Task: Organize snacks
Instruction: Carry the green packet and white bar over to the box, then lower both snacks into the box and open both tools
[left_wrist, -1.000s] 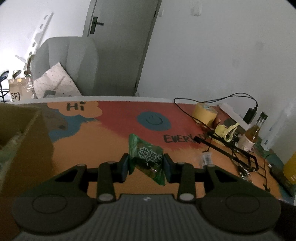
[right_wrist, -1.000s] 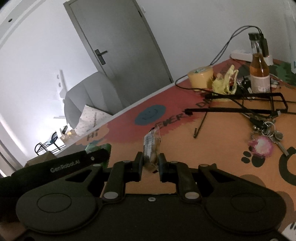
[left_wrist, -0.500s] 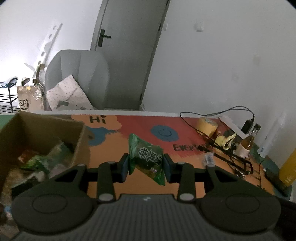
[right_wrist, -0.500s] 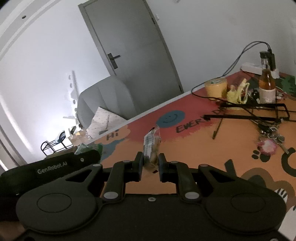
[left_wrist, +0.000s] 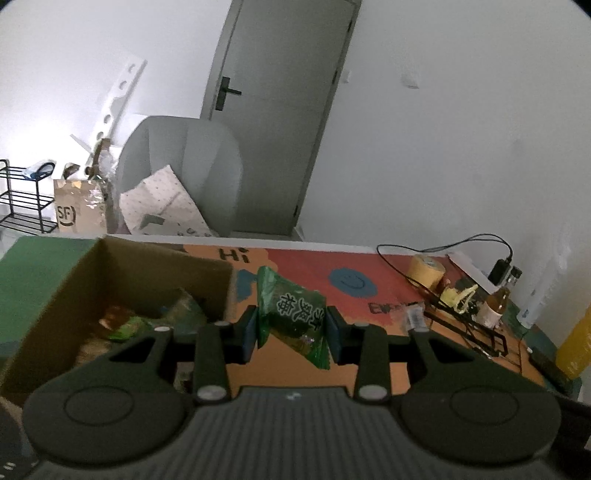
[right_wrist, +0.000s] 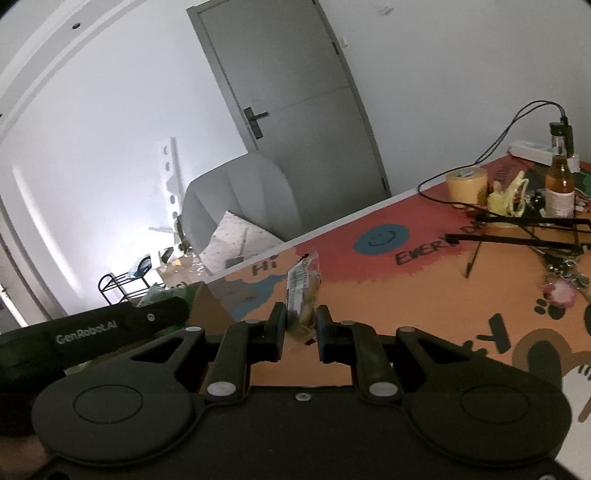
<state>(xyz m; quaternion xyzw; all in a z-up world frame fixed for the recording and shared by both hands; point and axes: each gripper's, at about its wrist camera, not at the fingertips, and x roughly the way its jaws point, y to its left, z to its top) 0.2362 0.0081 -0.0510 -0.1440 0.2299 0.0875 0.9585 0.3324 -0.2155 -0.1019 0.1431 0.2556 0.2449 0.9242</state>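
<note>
My left gripper (left_wrist: 291, 334) is shut on a green snack packet (left_wrist: 291, 314) and holds it above the table, just right of an open cardboard box (left_wrist: 155, 262). The box holds several snack packets (left_wrist: 129, 325). My right gripper (right_wrist: 301, 326) is shut on a clear-wrapped snack (right_wrist: 303, 291), also held above the table. The left gripper's body (right_wrist: 92, 328) shows at the left of the right wrist view, with the box corner (right_wrist: 210, 306) behind it.
At the table's right end are a tape roll (left_wrist: 424, 271), a brown bottle (left_wrist: 493, 308), a black wire rack (right_wrist: 532, 229), keys (right_wrist: 561, 280) and cables. A yellow container (left_wrist: 576, 347) stands at the right edge. A grey chair (left_wrist: 181, 170) is beyond the table.
Both grippers have risen and moved left with their snacks. The cardboard box has come into fuller view, its inside now showing under the left gripper.
</note>
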